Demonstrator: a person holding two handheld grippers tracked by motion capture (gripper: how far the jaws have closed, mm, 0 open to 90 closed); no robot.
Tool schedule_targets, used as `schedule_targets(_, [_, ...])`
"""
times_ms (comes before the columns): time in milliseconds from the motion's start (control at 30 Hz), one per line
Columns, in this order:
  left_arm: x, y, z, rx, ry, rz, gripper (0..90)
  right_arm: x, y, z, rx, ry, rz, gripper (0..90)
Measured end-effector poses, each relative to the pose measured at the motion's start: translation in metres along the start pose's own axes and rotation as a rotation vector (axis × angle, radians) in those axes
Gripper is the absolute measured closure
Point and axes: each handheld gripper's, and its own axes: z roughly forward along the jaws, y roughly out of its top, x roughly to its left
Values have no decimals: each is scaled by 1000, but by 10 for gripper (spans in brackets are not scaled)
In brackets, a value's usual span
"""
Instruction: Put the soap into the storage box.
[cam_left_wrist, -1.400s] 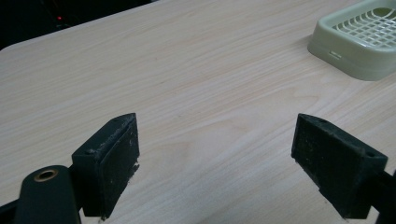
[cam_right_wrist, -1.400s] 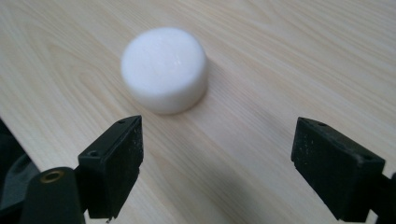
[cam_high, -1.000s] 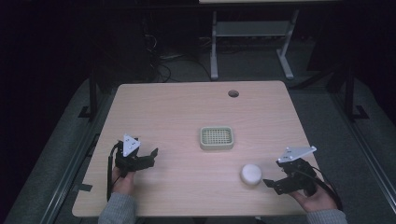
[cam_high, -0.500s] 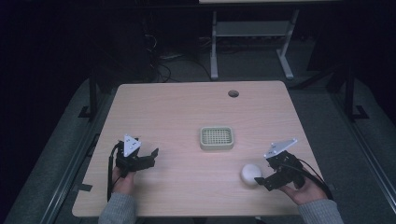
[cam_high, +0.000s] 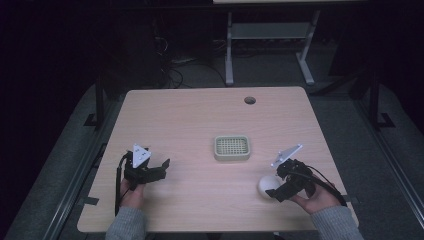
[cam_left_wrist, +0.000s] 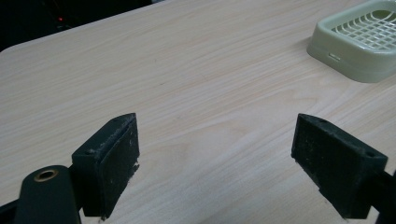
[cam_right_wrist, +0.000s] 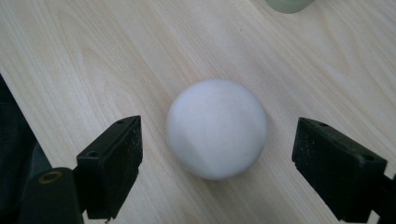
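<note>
Smooth matte white ball (cam_right_wrist: 216, 127) sat on the pale wood-grain counter (cam_high: 190, 120), toward the near right of the pale green plastic tray (cam_high: 232, 147) with its grid top; a round hole (cam_high: 249, 100) lay beyond the tray. Right gripper (cam_right_wrist: 215, 158) had jaws wide, flanking the ball, not touching it. Left gripper (cam_left_wrist: 219, 154), well left of the tray, jaws wide and empty over bare counter.

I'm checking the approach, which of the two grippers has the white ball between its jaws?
The right gripper: its open jaws flank the white ball; the left gripper has bare table.
</note>
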Motion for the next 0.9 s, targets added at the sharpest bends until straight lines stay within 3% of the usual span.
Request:
schedule_targets(167, [0, 0, 0, -6, 3, -6, 148, 1, 7, 8, 30, 4, -20, 155])
schedule_targets(733, [0, 0, 0, -5, 6, -8, 148, -3, 17, 36, 194, -5, -14, 155])
schedule_targets(900, [0, 0, 0, -4, 7, -7, 148, -4, 18, 42, 218, -1, -16, 155])
